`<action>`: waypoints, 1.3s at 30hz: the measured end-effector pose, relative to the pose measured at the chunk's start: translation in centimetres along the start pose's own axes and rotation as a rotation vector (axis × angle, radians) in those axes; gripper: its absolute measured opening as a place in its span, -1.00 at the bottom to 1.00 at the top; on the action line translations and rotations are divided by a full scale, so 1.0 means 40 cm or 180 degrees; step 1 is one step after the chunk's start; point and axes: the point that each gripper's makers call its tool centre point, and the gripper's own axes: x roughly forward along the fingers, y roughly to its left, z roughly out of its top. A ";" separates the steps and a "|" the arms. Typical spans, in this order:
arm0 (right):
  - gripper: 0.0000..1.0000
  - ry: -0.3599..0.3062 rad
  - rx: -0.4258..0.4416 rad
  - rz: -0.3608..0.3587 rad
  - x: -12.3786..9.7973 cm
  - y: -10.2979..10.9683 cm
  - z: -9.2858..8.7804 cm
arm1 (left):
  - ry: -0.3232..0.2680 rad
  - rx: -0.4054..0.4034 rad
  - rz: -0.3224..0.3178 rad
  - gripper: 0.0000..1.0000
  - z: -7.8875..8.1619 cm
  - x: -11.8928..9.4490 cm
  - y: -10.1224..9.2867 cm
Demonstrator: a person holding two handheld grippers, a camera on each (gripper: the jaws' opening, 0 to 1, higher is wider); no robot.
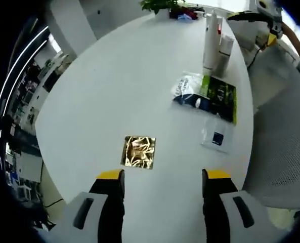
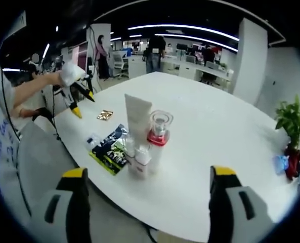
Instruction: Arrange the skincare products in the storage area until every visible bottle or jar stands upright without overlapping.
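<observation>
- Jaws of the left gripper (image 1: 162, 177) stand spread wide over the white table (image 1: 114, 91), pinching nothing and touching nothing; bare tabletop lies between the yellow-tipped fingers (image 1: 111, 175).
- Just ahead of that gripper lies a gold foil square (image 1: 138, 152), flat on the table and apart from everything else.
- Farther on, near the table's edge, a dark green and blue sachet (image 1: 213, 95) lies flat with a white crumpled packet (image 1: 186, 85) touching it, and a small clear packet (image 1: 216, 135) sits just beside them.
- Beyond those, a tall white tube (image 1: 210, 43) stands upright beside a shorter white bottle (image 1: 223, 50).
- The right gripper (image 2: 147, 179) is likewise wide apart and holds nothing, hovering at the table edge near the cluster of products.
- From the right gripper view, the tube stands behind a clear-capped bottle with a red collar (image 2: 158, 132), with small white bottles (image 2: 139, 157) upright at their foot, touching or nearly so.
- A potted plant (image 2: 293, 126) stands well apart at the far side.
- People (image 2: 152, 50) stand among desks in the background.
</observation>
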 end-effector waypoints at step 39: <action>0.99 0.0047 0.0022 0.0013 -0.006 -0.001 -0.018 | 0.0403 -0.0207 0.0311 -0.24 -0.072 0.113 0.136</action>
